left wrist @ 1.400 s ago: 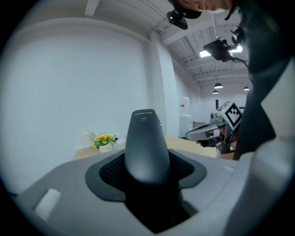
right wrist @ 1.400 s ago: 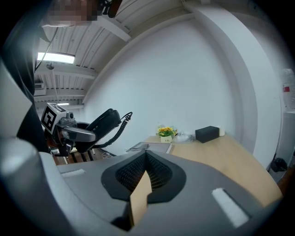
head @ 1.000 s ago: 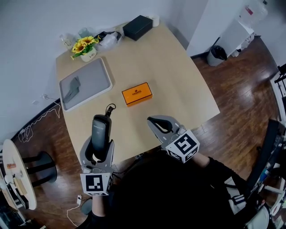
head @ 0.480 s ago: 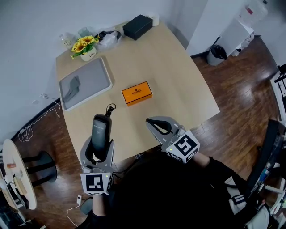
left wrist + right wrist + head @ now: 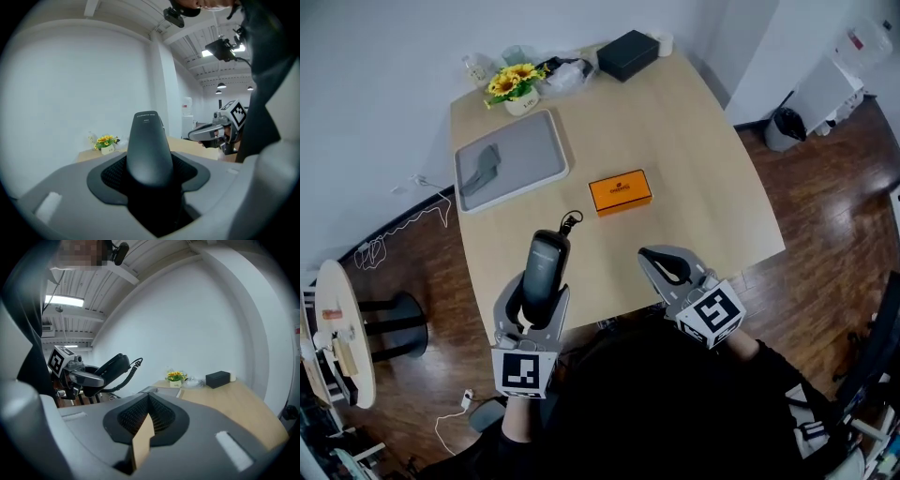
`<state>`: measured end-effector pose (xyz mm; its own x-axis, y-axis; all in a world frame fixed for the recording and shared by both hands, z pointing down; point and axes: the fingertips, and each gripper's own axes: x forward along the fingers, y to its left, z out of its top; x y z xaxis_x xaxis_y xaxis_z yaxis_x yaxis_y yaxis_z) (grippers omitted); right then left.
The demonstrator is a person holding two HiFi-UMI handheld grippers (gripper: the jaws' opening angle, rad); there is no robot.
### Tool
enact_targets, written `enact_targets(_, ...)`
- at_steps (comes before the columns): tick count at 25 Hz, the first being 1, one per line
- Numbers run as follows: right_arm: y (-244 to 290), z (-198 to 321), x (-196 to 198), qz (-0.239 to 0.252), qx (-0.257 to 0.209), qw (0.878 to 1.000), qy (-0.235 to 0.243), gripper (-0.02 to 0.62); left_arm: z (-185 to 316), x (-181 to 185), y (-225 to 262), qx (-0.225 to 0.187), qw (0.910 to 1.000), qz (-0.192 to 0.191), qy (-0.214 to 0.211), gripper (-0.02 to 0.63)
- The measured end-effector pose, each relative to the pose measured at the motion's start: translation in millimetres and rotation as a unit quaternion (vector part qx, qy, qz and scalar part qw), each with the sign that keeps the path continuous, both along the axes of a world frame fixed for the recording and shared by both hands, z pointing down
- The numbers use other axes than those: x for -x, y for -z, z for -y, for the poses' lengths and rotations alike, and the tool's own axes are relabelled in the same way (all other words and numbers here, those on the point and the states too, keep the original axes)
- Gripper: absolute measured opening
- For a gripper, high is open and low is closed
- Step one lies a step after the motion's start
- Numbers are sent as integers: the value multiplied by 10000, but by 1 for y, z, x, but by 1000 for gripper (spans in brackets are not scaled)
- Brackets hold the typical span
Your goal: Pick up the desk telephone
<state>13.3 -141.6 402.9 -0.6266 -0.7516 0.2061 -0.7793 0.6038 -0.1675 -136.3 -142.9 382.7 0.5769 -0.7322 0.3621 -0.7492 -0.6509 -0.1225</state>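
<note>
The left tool (image 5: 534,302) is clenched on the black desk telephone handset (image 5: 546,272), its jaws pressed to both sides of the lower half. The left gripper view shows the handset (image 5: 149,145) rising upright from between the jaws. From the right gripper view it sits tilted and clear of the surface (image 5: 694,150), over the near left edge, with its coiled cord (image 5: 570,223) curling from the far end.

The right tool (image 5: 667,265) hovers over the near edge of the surface, well apart from the handset. Its jaws are pressed together with nothing between them.

On the far left of the surface lies a grey tray (image 5: 534,155), and in its left part rests a crumpled grey item (image 5: 482,170) that I cannot identify. Behind the tray stands a small white pot (image 5: 523,104) holding yellow flowers (image 5: 516,80). A closed orange box (image 5: 620,192) lies near the middle of the surface. A closed black box (image 5: 627,53) sits at the far edge, with a crumpled clear bag (image 5: 567,75) between it and the flowers
</note>
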Motion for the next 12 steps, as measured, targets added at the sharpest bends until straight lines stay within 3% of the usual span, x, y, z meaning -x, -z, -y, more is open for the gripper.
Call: enact_targets(12,-7,0,5,-104,14,9999,-53,0,1,9,-10,54,10000,3,16,259)
